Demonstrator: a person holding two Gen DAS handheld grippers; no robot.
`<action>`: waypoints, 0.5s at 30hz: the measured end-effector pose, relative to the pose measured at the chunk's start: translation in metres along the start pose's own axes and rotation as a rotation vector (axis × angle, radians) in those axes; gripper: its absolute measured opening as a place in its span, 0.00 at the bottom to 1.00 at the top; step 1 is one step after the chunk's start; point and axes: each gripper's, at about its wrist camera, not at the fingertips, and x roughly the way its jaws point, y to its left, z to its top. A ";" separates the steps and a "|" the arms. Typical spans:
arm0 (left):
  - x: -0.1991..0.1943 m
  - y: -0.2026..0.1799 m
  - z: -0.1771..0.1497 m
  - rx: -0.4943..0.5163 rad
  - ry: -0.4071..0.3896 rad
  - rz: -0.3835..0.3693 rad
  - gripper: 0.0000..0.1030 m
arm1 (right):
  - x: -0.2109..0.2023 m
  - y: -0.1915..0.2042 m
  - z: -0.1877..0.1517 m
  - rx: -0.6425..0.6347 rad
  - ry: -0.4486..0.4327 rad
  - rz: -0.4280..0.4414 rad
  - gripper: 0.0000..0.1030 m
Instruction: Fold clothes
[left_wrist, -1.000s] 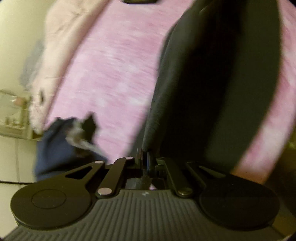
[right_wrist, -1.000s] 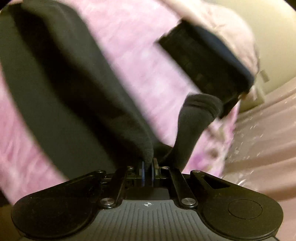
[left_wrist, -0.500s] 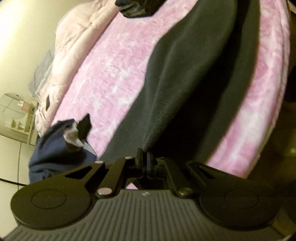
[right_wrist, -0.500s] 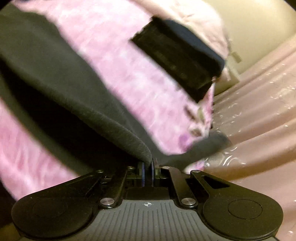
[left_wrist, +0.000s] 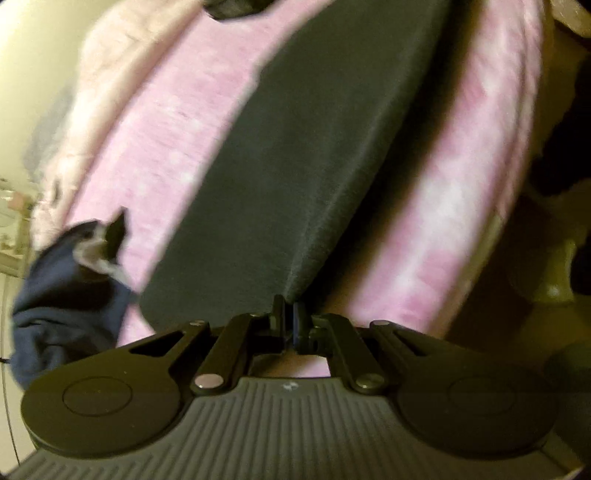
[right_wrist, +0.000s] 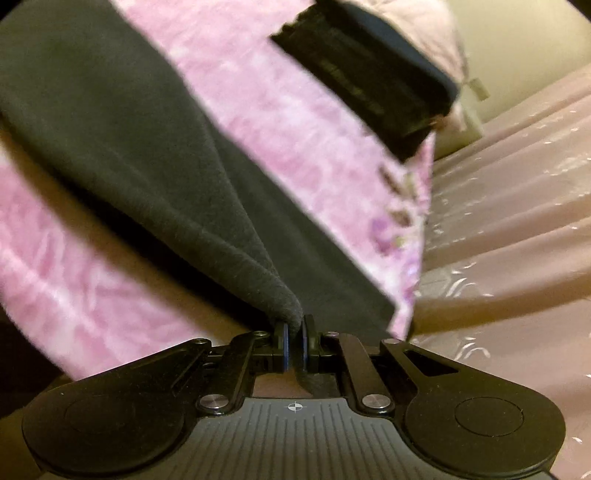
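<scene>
A dark grey fleece garment (left_wrist: 314, 155) lies stretched across a pink blanket (left_wrist: 159, 122) on a bed. My left gripper (left_wrist: 290, 314) is shut on the garment's near edge, with the cloth fanning out flat from the pinch. In the right wrist view the same dark grey garment (right_wrist: 122, 129) runs back to the left, and my right gripper (right_wrist: 294, 334) is shut on a rolled fold of its edge. The cloth sags between both grips and the bed surface.
A crumpled navy garment (left_wrist: 62, 295) sits at the bed's left edge. A folded dark stack (right_wrist: 373, 74) rests farther back on the pink blanket (right_wrist: 295, 122). A pale pink curtain or sheet (right_wrist: 517, 221) fills the right side. A light quilt (left_wrist: 122, 55) lies beyond the blanket.
The garment has come down from hanging and now lies spread over the blanket. Both grippers have moved lower and toward the bed's near edge, still holding the cloth.
</scene>
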 end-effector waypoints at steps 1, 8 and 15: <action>0.004 -0.004 0.000 0.007 0.005 0.002 0.02 | 0.001 0.002 0.000 0.005 0.008 0.005 0.05; -0.019 0.004 -0.012 -0.071 0.054 -0.013 0.09 | 0.007 0.015 -0.002 0.041 0.062 0.040 0.53; -0.048 0.051 -0.029 -0.289 0.049 0.106 0.13 | 0.005 0.024 0.012 0.122 0.070 0.118 0.64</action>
